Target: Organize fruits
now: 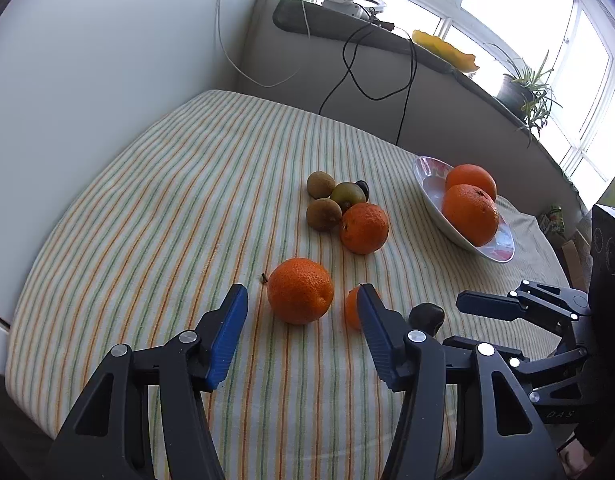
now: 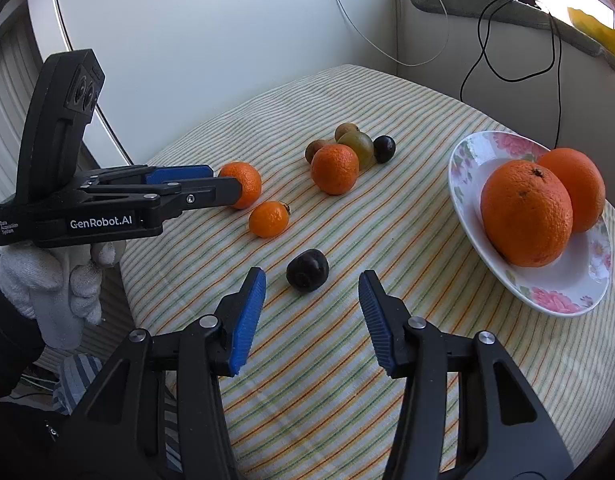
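- The mandarin nearest the left gripper lies on the striped cloth, just beyond and between the blue pads of the left gripper; nothing touches it.
- The left gripper has its jaws spread wide, holding nothing. In the right wrist view it comes in from 9 o'clock with its tips at that mandarin.
- A smaller mandarin sits just beside the first, toward 5 o'clock of it in the right wrist view; in the left wrist view it is half hidden behind the right-hand finger.
- A dark plum rests on the cloth just ahead of the right gripper, whose jaws stand wide apart and empty.
- Farther out, at 12 o'clock of the plum, a cluster touches together: 1 mandarin, 3 kiwis and a second dark plum.
- At 3 o'clock in the right wrist view a floral plate holds 2 large oranges, touching each other.
- A white-gloved hand grips the left gripper's handle at 8 o'clock.
- Beyond the table, a black cable hangs from the sill at 12 o'clock, and a potted plant stands on the sill at 2 o'clock in the left wrist view.
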The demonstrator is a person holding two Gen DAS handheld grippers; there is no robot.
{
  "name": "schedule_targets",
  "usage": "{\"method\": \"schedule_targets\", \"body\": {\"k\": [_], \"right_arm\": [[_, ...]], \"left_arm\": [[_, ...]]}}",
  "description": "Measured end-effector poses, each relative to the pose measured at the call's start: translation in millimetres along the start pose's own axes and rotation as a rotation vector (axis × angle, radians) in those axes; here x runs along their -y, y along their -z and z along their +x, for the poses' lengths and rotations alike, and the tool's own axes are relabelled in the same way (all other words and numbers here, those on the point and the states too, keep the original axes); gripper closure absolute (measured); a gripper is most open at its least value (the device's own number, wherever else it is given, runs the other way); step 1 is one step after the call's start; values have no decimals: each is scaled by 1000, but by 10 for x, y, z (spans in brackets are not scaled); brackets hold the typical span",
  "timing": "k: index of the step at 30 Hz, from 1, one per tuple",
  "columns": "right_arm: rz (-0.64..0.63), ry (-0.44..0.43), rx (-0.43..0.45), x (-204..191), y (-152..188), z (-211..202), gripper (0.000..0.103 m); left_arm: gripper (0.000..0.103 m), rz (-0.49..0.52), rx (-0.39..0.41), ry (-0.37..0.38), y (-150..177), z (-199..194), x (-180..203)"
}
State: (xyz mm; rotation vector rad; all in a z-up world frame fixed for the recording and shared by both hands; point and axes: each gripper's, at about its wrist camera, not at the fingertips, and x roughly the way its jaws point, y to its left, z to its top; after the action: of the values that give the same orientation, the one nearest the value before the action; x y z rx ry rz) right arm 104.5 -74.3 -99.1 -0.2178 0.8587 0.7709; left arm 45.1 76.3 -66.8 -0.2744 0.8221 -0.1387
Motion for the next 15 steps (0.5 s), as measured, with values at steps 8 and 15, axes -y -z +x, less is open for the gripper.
{"method": "schedule_targets", "body": {"k": [8, 15], "right_arm": [[1, -1, -20, -9, -21, 109, 52], [7, -1, -38, 2, -28, 168, 60]], "left_arm": [[58, -21, -19, 27, -39, 97, -55], [67, -24, -29, 36, -19, 139, -76]]}}
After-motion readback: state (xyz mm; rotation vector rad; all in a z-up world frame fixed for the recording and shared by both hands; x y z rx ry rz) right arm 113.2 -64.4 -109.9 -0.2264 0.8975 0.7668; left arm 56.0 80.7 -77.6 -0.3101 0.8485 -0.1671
